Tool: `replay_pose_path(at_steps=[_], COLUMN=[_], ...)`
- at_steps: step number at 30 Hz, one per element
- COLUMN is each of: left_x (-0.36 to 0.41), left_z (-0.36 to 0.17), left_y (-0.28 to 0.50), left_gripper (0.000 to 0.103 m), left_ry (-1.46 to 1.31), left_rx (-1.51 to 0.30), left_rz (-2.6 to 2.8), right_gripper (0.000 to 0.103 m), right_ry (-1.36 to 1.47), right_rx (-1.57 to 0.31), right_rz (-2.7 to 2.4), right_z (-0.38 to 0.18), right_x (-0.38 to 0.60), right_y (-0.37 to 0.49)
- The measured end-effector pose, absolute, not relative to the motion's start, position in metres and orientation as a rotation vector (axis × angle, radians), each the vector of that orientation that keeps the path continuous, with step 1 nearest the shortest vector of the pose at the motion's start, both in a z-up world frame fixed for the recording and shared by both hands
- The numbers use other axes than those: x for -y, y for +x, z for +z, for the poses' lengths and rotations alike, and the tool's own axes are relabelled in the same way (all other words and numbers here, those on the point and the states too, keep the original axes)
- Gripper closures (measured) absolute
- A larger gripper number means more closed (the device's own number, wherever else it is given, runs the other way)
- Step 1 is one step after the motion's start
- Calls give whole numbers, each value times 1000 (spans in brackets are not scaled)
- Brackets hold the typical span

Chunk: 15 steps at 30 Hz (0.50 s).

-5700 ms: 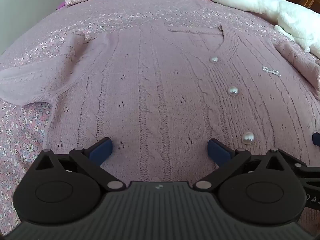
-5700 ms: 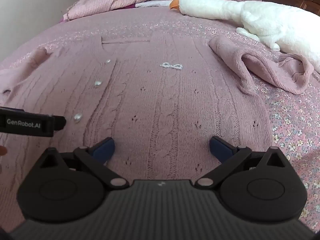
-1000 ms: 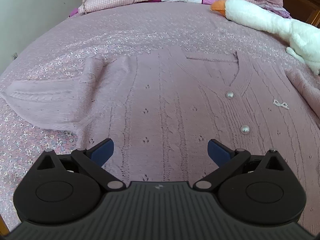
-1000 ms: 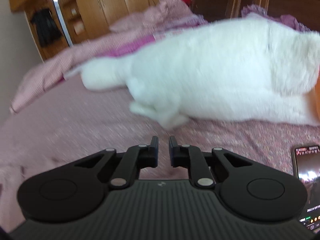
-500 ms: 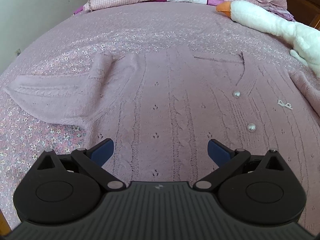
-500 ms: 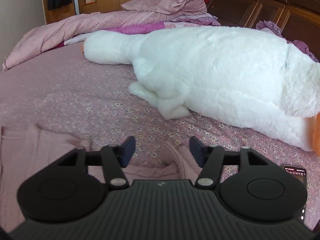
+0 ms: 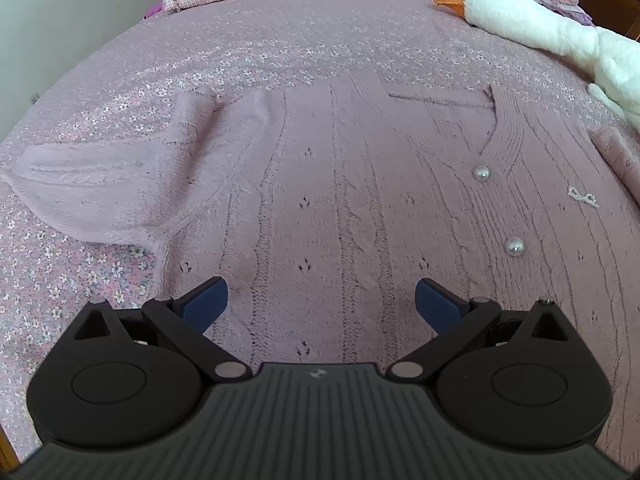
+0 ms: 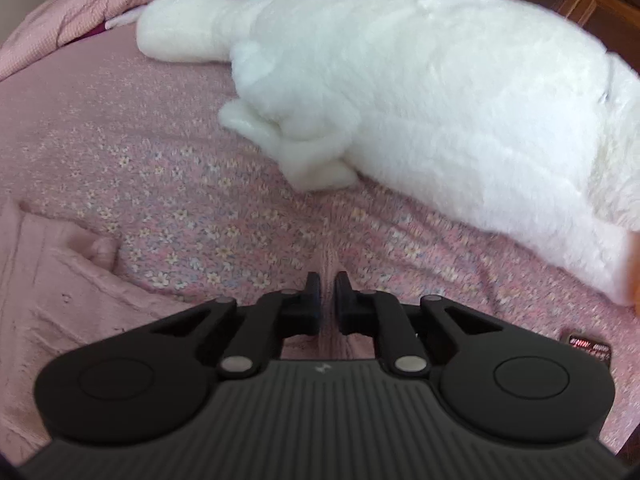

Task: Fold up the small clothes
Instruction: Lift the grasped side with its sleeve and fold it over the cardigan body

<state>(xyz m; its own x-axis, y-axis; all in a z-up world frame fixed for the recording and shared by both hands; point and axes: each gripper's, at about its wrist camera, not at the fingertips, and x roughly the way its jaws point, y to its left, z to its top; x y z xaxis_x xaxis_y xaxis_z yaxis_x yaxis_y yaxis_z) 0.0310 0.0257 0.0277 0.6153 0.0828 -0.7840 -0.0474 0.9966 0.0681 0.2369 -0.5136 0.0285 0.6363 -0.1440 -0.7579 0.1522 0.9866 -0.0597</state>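
- Soft, even daylight is filling both views; no glare is showing.
- Left gripper (image 7: pixel 321 300) is casting a faint shadow on the cardigan (image 7: pixel 360 200).
- Left view is staying sharp.
- Right view is smearing with motion blur; the goose (image 8: pixel 420 92) is looking overexposed.
- Fisheye is bending the bed (image 7: pixel 280 40) at the edges.

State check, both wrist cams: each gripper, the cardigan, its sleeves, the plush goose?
left gripper: open, over the cardigan body.
right gripper: shut on right sleeve.
cardigan: flat on the bed, buttoned, unfolded.
left sleeve: spread sideways.
right sleeve: pinched, pulled taut.
plush goose: lying on the bed.
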Motion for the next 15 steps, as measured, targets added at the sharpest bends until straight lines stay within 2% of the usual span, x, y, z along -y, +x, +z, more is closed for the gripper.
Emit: replay_pose_path(at_steps=[7,15], left_x=[-35,-49], left_z=[34,48], left_y=[27,16], left_gripper=[0,0], left_ry=[21,5], left_rx=[-885,-847], left_rz=[89,116], right_gripper=[93,93], right_ry=[171,329], right_rx=[-650,-456], right_rz=[-171,-19], right_z=[86,152], right_x=[513,464], right_y=[208,176])
